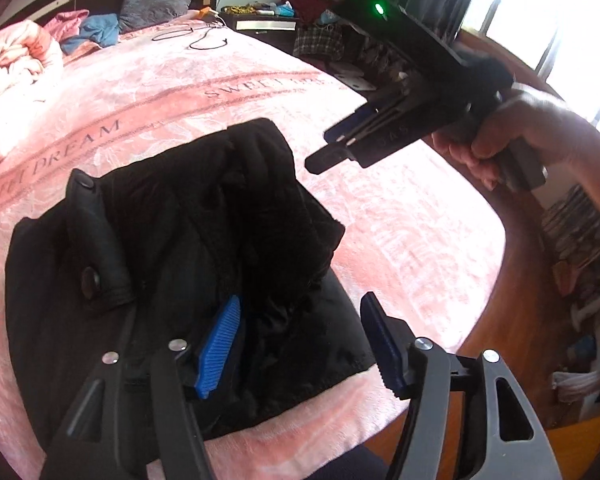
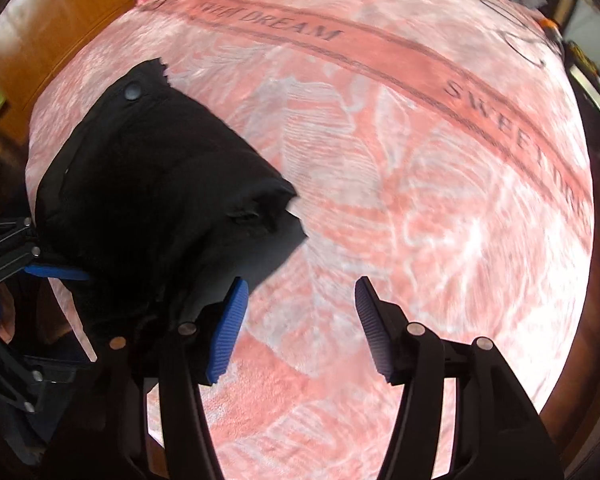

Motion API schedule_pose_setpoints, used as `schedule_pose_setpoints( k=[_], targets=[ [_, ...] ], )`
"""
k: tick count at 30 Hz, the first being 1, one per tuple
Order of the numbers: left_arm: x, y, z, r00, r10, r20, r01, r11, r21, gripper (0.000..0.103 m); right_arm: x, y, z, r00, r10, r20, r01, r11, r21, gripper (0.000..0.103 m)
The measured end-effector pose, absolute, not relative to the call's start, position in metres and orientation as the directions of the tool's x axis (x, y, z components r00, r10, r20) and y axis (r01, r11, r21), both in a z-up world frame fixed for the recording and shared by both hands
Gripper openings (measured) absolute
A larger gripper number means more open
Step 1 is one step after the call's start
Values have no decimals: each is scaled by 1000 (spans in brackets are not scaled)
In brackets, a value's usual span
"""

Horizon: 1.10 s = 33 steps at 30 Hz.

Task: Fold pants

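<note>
The black pants (image 1: 188,264) lie folded into a compact bundle on the pink bedspread (image 1: 228,92), waistband with a snap button facing left. My left gripper (image 1: 300,344) is open just above the bundle's near right corner, empty. My right gripper (image 2: 300,328) is open and empty over bare bedspread (image 2: 400,184), to the right of the pants (image 2: 148,184). The right gripper also shows in the left wrist view (image 1: 332,148), held in a hand above the bed beyond the pants. The left gripper's blue pad (image 2: 56,272) shows at the left edge of the right wrist view.
Pillows and crumpled bedding (image 1: 24,56) lie at the head of the bed. A cable (image 1: 196,38) lies on the bedspread there. A cluttered nightstand (image 1: 284,20) and shelf stand beyond the bed. Wooden floor (image 1: 512,320) runs along the bed's right edge.
</note>
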<state>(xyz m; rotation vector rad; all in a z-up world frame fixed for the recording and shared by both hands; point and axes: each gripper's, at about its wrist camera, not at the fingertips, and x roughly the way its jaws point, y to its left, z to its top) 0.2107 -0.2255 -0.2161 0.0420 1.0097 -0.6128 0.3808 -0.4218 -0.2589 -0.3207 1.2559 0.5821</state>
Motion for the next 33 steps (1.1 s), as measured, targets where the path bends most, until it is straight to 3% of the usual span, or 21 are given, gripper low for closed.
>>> schedule_pose_setpoints(
  k=[4,7,13,17,20,21,23,28,29,30,33],
  targets=[
    [209,-184,-192,434,-553,-712,439,819,-369,73,370,-451,-224,324,450,-832,-398,863,312,57],
    [221,-162,-198,459,-510,-728,367,855,-367,73,364,-421,-212,335,555,-761,-430,809,400,57],
    [239,-130,-225,428,-443,-788,242,896,-372,73,380,-383,-266,258,430,-865,-391,865,314,45],
    [239,-119,-233,424,-430,-797,228,902,-365,73,362,-393,-286,244,361,-900,-360,895,261,51],
    [235,-109,-226,453,-432,-780,221,902,-371,73,338,-424,-272,276,489,-828,-254,868,427,56],
    [234,-105,-224,458,-427,-780,212,904,-371,73,327,-434,-266,295,535,-792,-215,845,491,64],
    [235,-98,-225,461,-421,-781,203,907,-370,74,309,-447,-263,309,569,-762,-153,820,551,70],
    [226,-80,-221,483,-391,-783,174,920,-352,74,281,-436,-283,245,634,-734,-72,767,638,70],
    [225,-76,-220,483,-389,-784,169,920,-353,74,280,-431,-288,231,645,-728,-61,756,651,69],
    [223,-74,-220,481,-389,-786,167,920,-354,74,280,-425,-293,212,643,-736,-50,759,649,50],
    [221,-67,-219,485,-384,-786,169,923,-346,74,278,-416,-283,241,606,-758,-46,788,615,29]
  ],
)
